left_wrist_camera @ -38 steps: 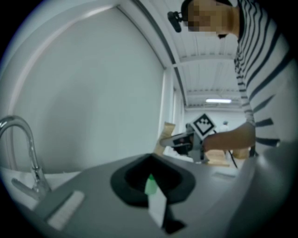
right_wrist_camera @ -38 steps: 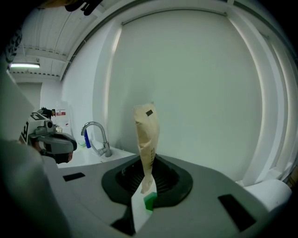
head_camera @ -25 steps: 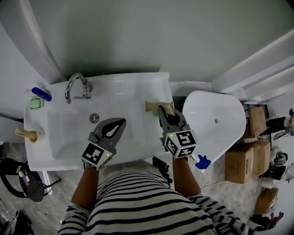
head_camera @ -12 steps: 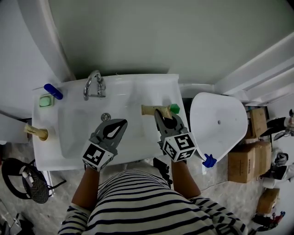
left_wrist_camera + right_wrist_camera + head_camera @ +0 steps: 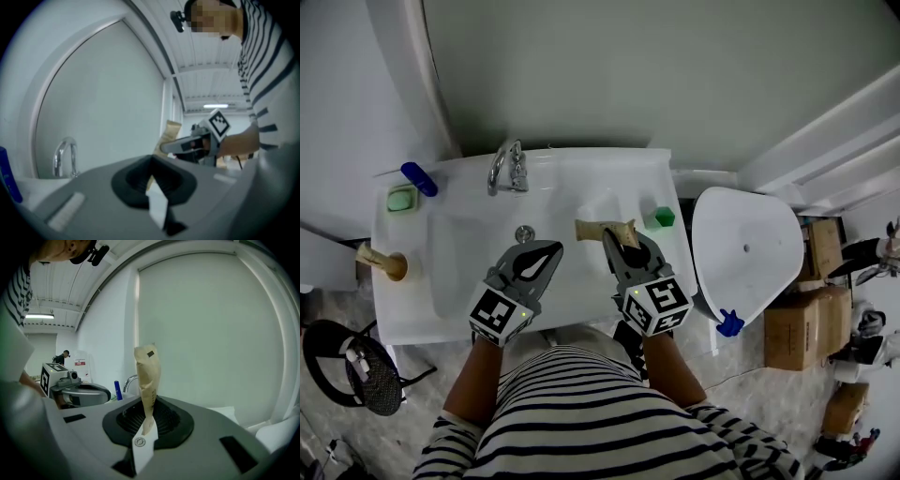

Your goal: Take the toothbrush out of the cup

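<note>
My right gripper (image 5: 614,246) is shut on the lower end of a tan paper-wrapped toothbrush (image 5: 605,231). It holds the toothbrush over the right part of the white sink (image 5: 581,197), clear of everything. In the right gripper view the wrapped toothbrush (image 5: 148,380) rises upright from between the pads. A small green cup (image 5: 659,217) stands at the sink's back right corner, to the right of the toothbrush. My left gripper (image 5: 551,248) hovers over the basin near the drain (image 5: 524,233), shut and with nothing in it. In the left gripper view the right gripper (image 5: 187,145) shows with the tan wrapper (image 5: 168,133).
A chrome faucet (image 5: 508,167) stands at the back of the sink. A blue tube (image 5: 419,178) and a green soap (image 5: 400,198) lie at its left back corner. A second tan-wrapped item stands in a holder (image 5: 392,266) at the left edge. A white toilet lid (image 5: 745,248) and cardboard boxes (image 5: 811,319) are to the right.
Both grippers have moved left along the sink. The right one has carried the wrapped toothbrush away from the green cup toward the basin.
</note>
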